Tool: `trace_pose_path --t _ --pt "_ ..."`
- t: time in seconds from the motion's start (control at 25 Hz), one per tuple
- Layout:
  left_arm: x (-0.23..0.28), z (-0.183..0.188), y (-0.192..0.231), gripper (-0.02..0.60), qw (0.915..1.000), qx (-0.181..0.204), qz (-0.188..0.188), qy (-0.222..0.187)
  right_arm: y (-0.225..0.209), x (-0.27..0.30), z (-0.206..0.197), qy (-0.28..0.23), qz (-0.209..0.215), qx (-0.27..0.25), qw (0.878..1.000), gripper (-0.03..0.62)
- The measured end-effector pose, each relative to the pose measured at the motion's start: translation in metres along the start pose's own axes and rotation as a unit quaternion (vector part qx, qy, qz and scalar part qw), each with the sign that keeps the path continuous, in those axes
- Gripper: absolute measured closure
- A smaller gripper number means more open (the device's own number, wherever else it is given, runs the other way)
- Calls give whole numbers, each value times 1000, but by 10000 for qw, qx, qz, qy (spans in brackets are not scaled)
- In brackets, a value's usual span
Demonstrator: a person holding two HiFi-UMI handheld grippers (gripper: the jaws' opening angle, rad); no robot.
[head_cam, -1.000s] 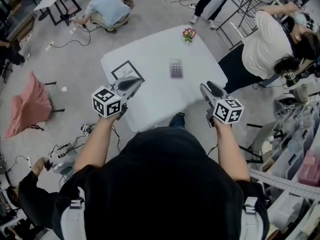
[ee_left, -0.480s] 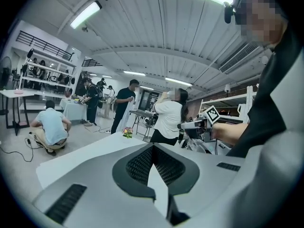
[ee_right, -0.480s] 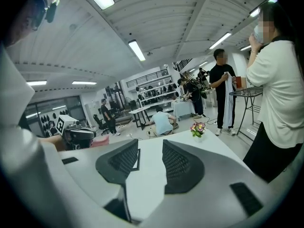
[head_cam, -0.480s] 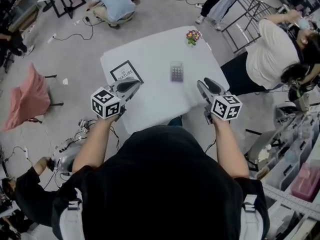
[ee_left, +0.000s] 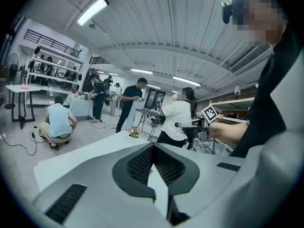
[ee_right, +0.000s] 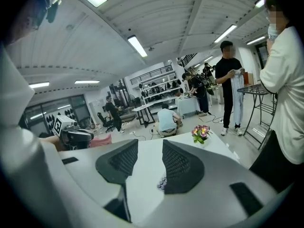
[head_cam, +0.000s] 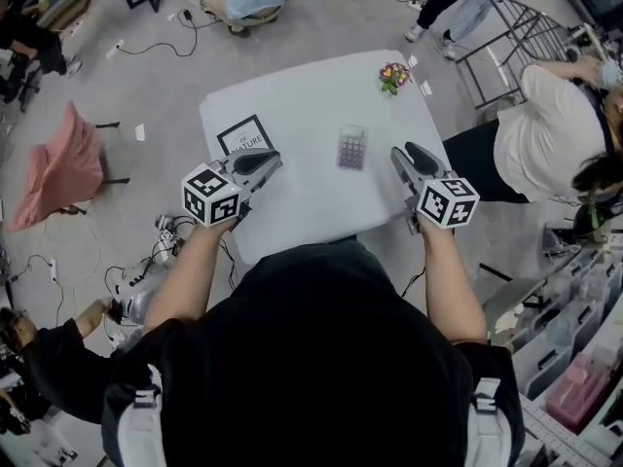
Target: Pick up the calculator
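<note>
Left gripper point(head_cam: 265, 160) hovers over the table point(head_cam: 302, 95) front edge, fingers clenched on nothing. Calculator point(head_cam: 351, 147) lies flat mid-table, at its 3 o'clock and at 9 o'clock of the right gripper point(head_cam: 409, 154), whose fingers are released and empty.

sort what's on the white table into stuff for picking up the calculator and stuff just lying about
For the job: calculator, mid-table; right gripper, open, nearer to it.
Lying about: black-framed booklet by the left gripper; small flowers at the far edge.
</note>
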State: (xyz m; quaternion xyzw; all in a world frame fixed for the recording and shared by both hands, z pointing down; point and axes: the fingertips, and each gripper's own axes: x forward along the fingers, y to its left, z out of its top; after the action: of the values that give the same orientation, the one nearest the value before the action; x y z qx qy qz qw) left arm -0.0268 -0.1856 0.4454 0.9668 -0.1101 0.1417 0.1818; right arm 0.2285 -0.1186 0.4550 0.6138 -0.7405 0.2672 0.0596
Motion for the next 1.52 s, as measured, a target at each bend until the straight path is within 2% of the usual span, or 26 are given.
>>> trace_pose_path --t 0.52,0.84,1.12,1.52 --pt "59 20 37 565 9985 -304 442 80 -61 69 41 326 530 -55 9980 424" --pt "76 23 54 565 9955 -527 781 95 -80 106 57 533 925 -157 9942 424" --pt "93 14 69 565 9921 -697 1022 229 -99 135 52 753 1239 -81 9894 424" --pt "111 -21 75 565 9861 -976 1238 519 -107 167 7 1431 1712 -106 9747 424"
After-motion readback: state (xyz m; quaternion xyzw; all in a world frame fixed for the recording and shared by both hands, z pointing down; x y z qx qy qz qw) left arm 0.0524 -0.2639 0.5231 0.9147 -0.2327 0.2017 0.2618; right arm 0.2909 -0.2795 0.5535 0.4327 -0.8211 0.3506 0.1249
